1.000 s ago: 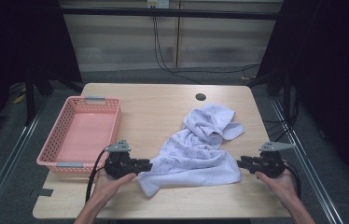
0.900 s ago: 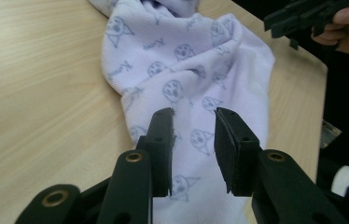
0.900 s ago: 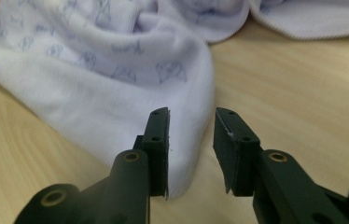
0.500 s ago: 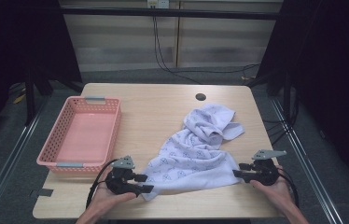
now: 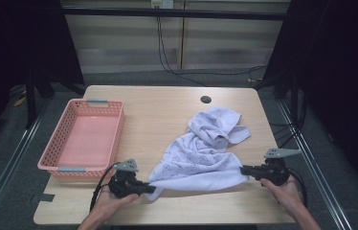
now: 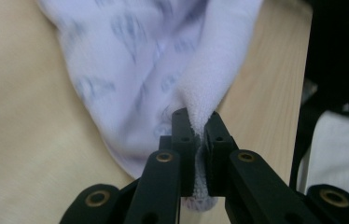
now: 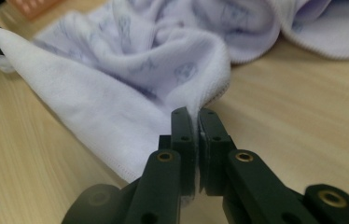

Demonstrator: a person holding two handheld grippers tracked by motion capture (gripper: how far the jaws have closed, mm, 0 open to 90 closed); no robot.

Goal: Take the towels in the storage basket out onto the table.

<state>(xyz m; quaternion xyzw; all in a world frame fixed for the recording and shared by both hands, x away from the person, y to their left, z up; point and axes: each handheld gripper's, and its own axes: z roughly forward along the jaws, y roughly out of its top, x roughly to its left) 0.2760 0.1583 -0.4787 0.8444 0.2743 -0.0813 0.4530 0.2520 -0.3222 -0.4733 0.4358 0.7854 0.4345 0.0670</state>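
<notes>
Left gripper point(image 5: 149, 189): clamped on white printed terry towel point(image 5: 201, 155), at 7 o'clock corner.
Right gripper point(image 5: 243, 169): clamped on towel's 4 o'clock corner.

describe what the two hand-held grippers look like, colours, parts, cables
Both are black. The left hand-held gripper and right hand-held gripper each carry a grey three-cornered plate on top and trail a black cable. Close up, each has two flat black jaws on jointed links with brass-coloured pivot rivets. The forearms entering from below show no sleeves.
</notes>
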